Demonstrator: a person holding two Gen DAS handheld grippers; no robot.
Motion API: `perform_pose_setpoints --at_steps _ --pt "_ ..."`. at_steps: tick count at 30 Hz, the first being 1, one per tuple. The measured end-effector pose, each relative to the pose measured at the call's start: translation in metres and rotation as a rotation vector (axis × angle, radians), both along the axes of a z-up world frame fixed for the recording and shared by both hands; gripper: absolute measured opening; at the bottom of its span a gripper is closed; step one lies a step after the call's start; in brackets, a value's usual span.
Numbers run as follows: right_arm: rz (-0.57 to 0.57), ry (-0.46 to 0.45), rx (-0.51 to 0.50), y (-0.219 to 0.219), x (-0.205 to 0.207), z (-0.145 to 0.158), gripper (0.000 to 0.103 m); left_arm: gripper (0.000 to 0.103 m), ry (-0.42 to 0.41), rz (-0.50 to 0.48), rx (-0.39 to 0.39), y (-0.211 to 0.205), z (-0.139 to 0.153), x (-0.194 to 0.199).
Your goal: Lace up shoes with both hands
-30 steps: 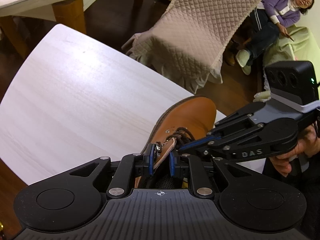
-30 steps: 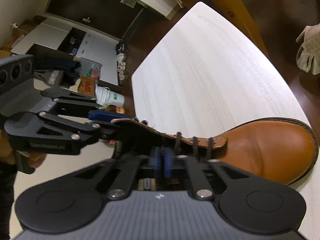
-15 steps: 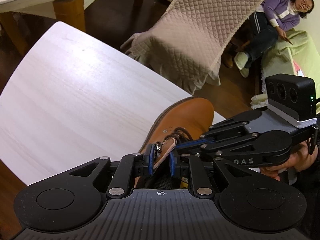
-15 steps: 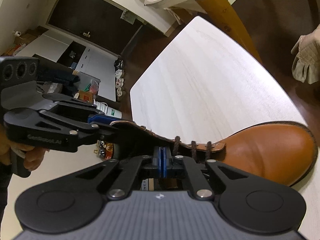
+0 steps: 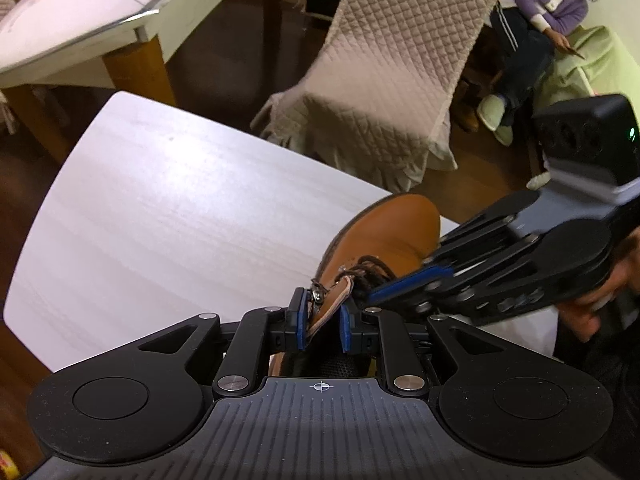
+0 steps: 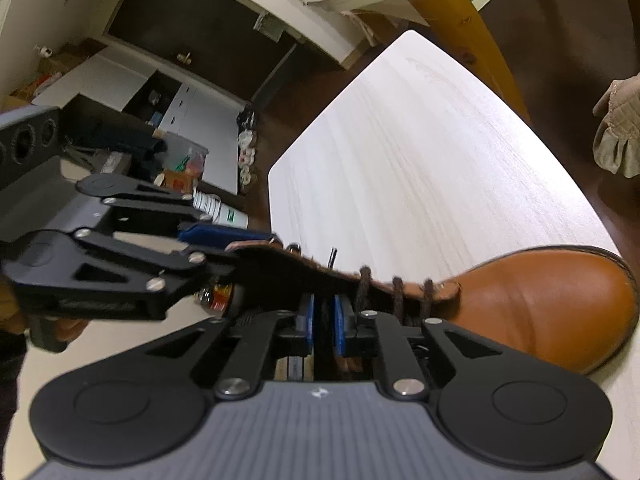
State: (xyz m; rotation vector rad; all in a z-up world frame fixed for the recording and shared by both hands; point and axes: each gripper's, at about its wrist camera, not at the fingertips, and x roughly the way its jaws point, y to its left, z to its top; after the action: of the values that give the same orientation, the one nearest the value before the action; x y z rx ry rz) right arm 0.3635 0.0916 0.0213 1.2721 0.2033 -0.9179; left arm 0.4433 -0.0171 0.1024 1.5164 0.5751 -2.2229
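**Boot flap between the left pads, right pads parted over the laces**

On the pale table (image 5: pixel 168 216) a tan leather boot (image 6: pixel 540 300) lies with its toe toward the far edge and its open collar toward both tools, so its long axis runs away from the cameras. The left hand-held gripper (image 5: pixel 322 322) straddles the eyelet flap (image 5: pixel 332 304) at the boot's collar: the flap passes between the blue pads, leaning on the left one, while a gap shows beside the right one. Those jaws have just been opening, so this reads as a slackened hold, not a clamp. The right hand-held gripper (image 6: pixel 323 322) sits just above the tongue, behind the crossed dark laces (image 6: pixel 396 284); its jaws have just been opening too, and only dark space shows between the pads, so it appears to have let go.

From the left wrist view the right tool reaches in from the right, its tip touching or almost touching the lace bundle (image 5: pixel 370 266). It is probably the nearer one for the next pick, and the laces lie ahead of it, toward the toe.

Hard to make out: the loose lace ends, which I cannot find in either view; the boot's interior, which is dark; and the heel, which is hidden under the tools' bodies. Both holding hands are cut off at the frame edges.
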Motion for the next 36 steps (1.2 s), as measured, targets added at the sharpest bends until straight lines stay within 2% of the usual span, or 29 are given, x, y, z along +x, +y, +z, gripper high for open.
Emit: perform_pose_setpoints --at_steps 5,9,12,16,17,18,19,21,23,25,27,28,30,33,35,36 --pt "-0.027 -0.05 0.018 -0.009 -0.037 0.008 0.014 0.021 -0.007 0.03 -0.085 0.02 0.015 0.004" --pt "0.032 -0.178 0.061 -0.052 -0.048 -0.009 0.014 0.018 -0.012 0.113 -0.168 0.043 0.036 0.011" --pt "0.126 -0.259 0.12 -0.079 -0.039 -0.029 0.015 0.018 -0.01 0.232 -0.196 0.061 0.05 0.017" --pt "0.215 -0.306 0.192 -0.098 -0.028 -0.051 0.015 0.018 -0.063 0.414 -0.19 0.087 0.054 0.015" --pt "0.23 -0.328 0.206 -0.103 -0.027 -0.056 0.013 0.018 -0.084 0.464 -0.188 0.093 0.053 0.013" --pt "0.251 -0.341 0.226 -0.11 -0.027 -0.06 0.004 0.018 -0.102 0.512 -0.186 0.1 0.054 0.011" --pt "0.28 -0.356 0.241 -0.119 -0.03 -0.063 0.003 0.018 -0.111 0.557 -0.186 0.108 0.055 0.008" --pt "0.323 -0.314 0.213 -0.14 -0.039 -0.058 0.003 0.018 -0.108 0.655 -0.175 0.126 0.057 0.001" --pt "0.315 -0.227 0.129 -0.17 -0.058 -0.047 0.003 0.019 -0.09 0.762 -0.161 0.145 0.057 -0.005" --pt "0.273 -0.108 0.013 -0.201 -0.076 -0.03 0.003 0.019 -0.101 0.863 -0.138 0.162 0.046 -0.011" --pt "0.24 0.044 -0.135 -0.23 -0.09 -0.009 0.003 0.02 -0.15 0.938 -0.117 0.177 0.027 -0.019" --pt "0.239 0.135 -0.197 -0.241 -0.092 0.001 0.003 0.02 -0.169 0.954 -0.11 0.182 0.019 -0.02" --pt "0.284 0.247 -0.265 -0.253 -0.09 0.012 0.003 0.021 -0.212 0.982 -0.103 0.192 0.003 -0.023" --pt "0.397 0.334 -0.322 -0.255 -0.079 0.028 0.003 0.02 -0.279 0.981 -0.13 0.208 -0.024 -0.037" --pt "0.452 0.365 -0.353 -0.247 -0.071 0.035 0.003 0.022 -0.229 0.998 -0.155 0.213 -0.034 -0.043" --pt "0.492 0.378 -0.368 -0.24 -0.067 0.041 0.003 0.027 -0.194 1.01 -0.165 0.215 -0.038 -0.045"
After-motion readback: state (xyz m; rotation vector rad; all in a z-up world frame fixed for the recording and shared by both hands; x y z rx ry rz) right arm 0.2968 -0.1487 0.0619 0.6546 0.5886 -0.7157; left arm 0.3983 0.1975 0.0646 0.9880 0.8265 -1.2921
